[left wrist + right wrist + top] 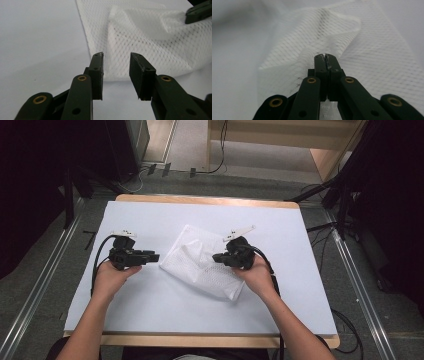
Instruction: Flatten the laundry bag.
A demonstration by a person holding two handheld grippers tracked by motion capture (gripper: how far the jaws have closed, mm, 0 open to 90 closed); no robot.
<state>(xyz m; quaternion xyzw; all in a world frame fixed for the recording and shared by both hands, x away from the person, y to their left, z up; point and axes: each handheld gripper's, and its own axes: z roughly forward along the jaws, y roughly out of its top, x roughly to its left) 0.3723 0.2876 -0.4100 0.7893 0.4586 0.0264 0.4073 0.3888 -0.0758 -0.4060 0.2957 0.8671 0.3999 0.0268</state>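
White mesh laundry bag (202, 262) lies crumpled at the middle of the high view on the pale table sheet (150, 305). Left of it, the left gripper (154, 256) waits with jaws apart, holding nothing, just beside the bag's edge. To the right, the right gripper (218, 258) has pinched a raised fold. Judged step: lifting to spread; next, the left must catch that near edge.

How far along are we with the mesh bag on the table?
Early. Done: the right gripper is shut on a raised fold of the white mesh bag. In hand: that fold stands lifted off the table. Left: the left gripper is open just short of the bag's near edge, holding nothing; most of the bag lies flat.
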